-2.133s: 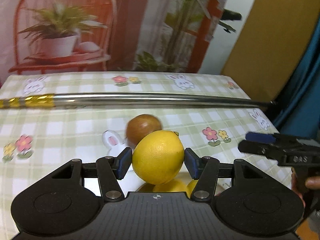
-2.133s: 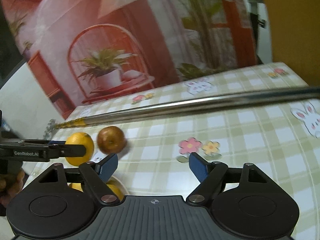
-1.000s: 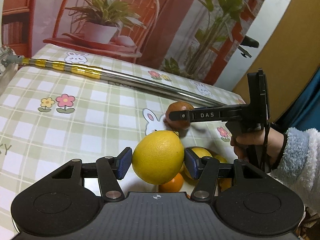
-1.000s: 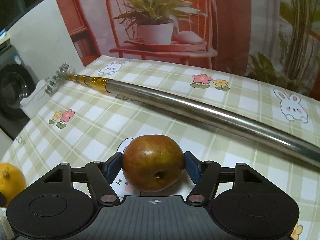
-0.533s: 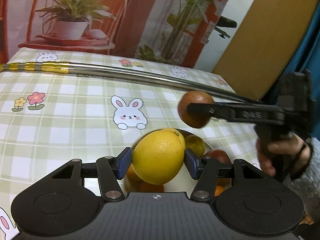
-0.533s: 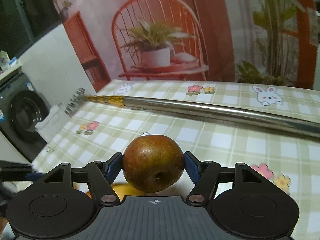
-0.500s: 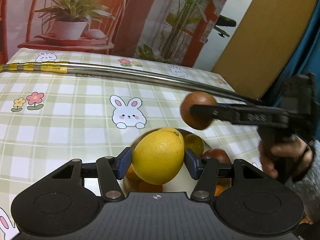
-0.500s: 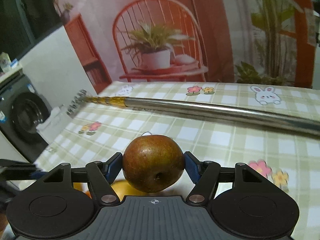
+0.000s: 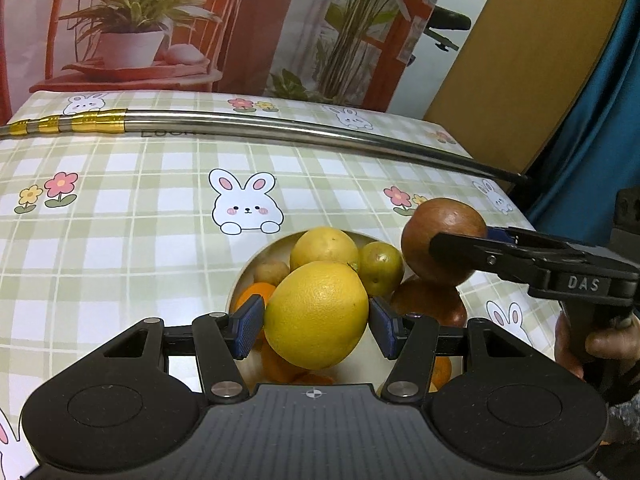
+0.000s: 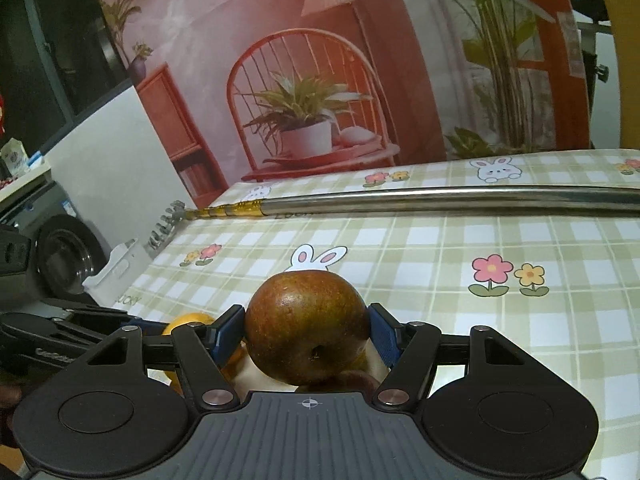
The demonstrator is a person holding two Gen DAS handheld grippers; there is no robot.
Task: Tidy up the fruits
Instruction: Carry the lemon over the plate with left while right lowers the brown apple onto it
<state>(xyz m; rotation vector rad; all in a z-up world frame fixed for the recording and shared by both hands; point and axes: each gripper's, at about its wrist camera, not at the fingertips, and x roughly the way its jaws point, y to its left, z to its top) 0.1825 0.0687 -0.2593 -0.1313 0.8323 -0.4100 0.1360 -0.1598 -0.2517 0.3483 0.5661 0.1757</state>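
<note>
Fingers (image 9: 248, 326) clamp yellow citrus (image 9: 316, 314); other pair grips brown fruit (image 10: 306, 326).

Bowl (image 9: 240, 280) mostly hidden behind the lemon (image 9: 316, 314) and left tongs (image 9: 316, 326); fruit under them only partly seen. Steel pole (image 9: 280, 130) cut off at the left edge. In the right wrist view, bowl contents covered by the brown fruit (image 10: 306, 326); left tongs (image 10: 60, 336) cut off at the frame edge.
</note>
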